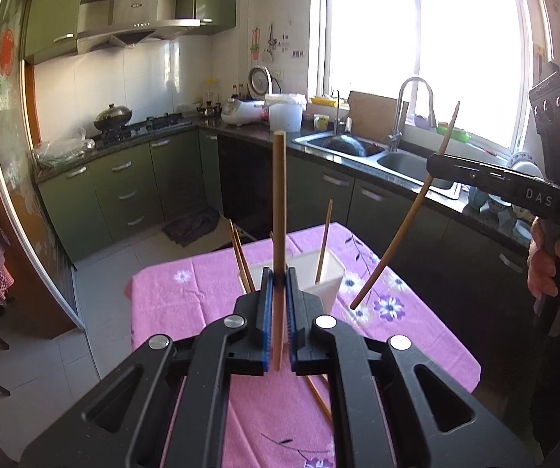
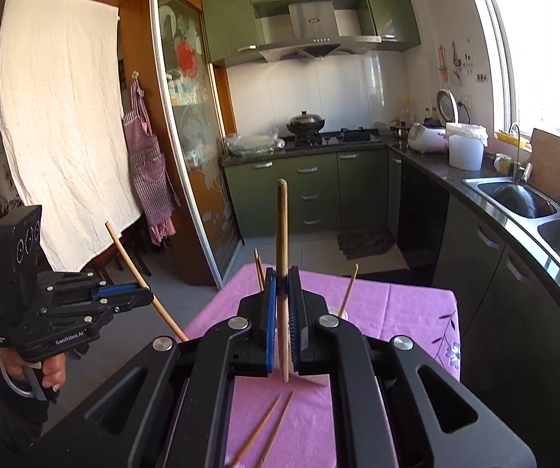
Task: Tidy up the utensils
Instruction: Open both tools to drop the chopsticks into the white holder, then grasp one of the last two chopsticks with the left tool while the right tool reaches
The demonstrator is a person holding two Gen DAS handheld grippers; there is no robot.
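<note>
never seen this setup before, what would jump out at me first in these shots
Each gripper is shut on one wooden chopstick held nearly upright: the left gripper with its chopstick, the right gripper with its chopstick. Below them is a pink flowered tablecloth with a white holder already containing chopsticks, and two loose chopsticks lying near the front.

matt brown wooden chopstick (image 1: 278, 210) in matt black plastic left gripper (image 1: 278, 304) with ribbed blue pads; pink floral cloth tablecloth (image 1: 186, 304); smooth white plastic holder (image 1: 330, 273); glossy green cabinets (image 1: 124, 191); shiny steel sink (image 1: 396, 160).
</note>
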